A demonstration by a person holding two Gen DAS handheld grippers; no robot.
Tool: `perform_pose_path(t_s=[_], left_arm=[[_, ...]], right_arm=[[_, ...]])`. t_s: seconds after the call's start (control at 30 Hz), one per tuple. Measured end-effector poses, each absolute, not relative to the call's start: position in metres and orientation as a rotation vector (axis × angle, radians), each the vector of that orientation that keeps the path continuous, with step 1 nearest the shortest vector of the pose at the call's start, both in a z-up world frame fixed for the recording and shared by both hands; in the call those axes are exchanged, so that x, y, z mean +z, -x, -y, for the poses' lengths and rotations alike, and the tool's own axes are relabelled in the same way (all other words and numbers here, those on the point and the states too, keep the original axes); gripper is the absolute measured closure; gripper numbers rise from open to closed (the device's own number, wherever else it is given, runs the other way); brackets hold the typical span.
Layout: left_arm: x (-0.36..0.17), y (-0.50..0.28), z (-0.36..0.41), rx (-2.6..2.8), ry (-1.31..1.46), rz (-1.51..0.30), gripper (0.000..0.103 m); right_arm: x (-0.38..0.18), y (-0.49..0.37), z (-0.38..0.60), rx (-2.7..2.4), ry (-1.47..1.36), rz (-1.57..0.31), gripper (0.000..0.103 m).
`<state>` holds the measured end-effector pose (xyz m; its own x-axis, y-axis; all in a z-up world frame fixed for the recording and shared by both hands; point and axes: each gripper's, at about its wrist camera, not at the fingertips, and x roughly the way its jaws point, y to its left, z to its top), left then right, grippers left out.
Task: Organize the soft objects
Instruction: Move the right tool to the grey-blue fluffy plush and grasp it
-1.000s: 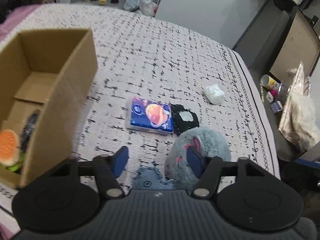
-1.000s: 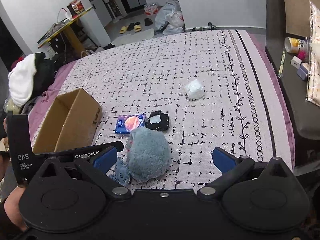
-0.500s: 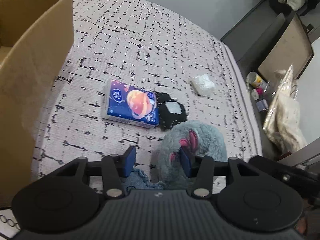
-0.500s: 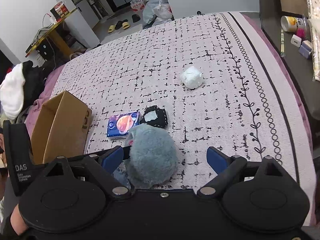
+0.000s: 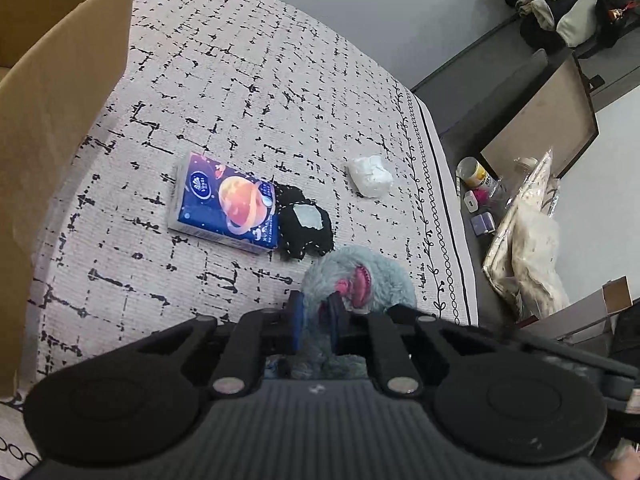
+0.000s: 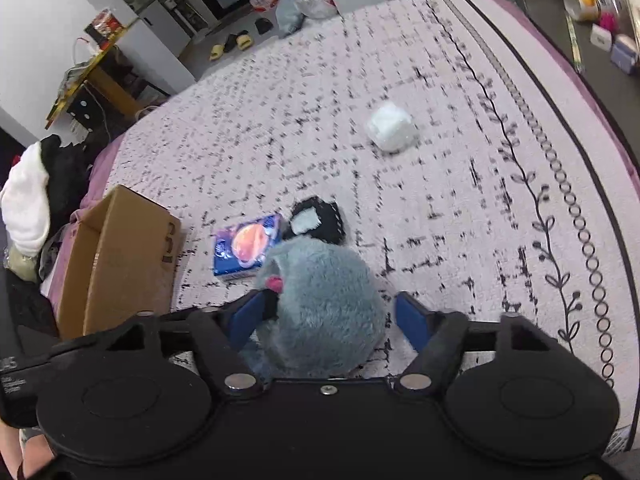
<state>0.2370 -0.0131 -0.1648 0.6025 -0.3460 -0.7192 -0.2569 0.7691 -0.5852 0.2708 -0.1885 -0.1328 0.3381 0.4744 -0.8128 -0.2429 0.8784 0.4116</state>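
Plush toy underside behind tongs

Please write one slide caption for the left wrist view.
Left gripper shut on grey plush toy beside tissue pack.

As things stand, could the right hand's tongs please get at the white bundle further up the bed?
Probably not yet: the right tongs straddle the grey plush, which fills the gap. Beyond it, bare bedspread leads to the white bundle.

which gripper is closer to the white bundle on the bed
Neither clearly. Both sit on the grey plush toy, well short of the white bundle: the left gripper is pinched on its fur, the right gripper straddles its body.
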Motion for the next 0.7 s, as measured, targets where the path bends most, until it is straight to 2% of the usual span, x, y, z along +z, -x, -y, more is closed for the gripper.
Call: perform_pose_path(t_s=[0.07, 0.1, 0.23, 0.7], left_arm=[[-0.164, -0.238, 0.014, -0.060, 0.718, -0.945, 0.092], [-0.164, -0.238, 0.015, -0.063, 0.719, -0.946, 0.092], [-0.161, -0.238, 0.019, -0.068, 0.708, -0.945, 0.092], [-0.120, -0.224, 0.010, -0.080, 0.672, -0.876, 0.092]], right_arm=[[-0.141, -0.274, 0.191, 0.463, -0.263, -1.168, 0.054], [-0.143, -0.274, 0.194, 0.469, -0.284, -1.175, 0.063], [-0.144, -0.274, 0.197, 0.470, -0.287, -1.157, 0.070], [-0.101, -0.261, 0.188, 0.513, -0.279, -1.077, 0.072]])
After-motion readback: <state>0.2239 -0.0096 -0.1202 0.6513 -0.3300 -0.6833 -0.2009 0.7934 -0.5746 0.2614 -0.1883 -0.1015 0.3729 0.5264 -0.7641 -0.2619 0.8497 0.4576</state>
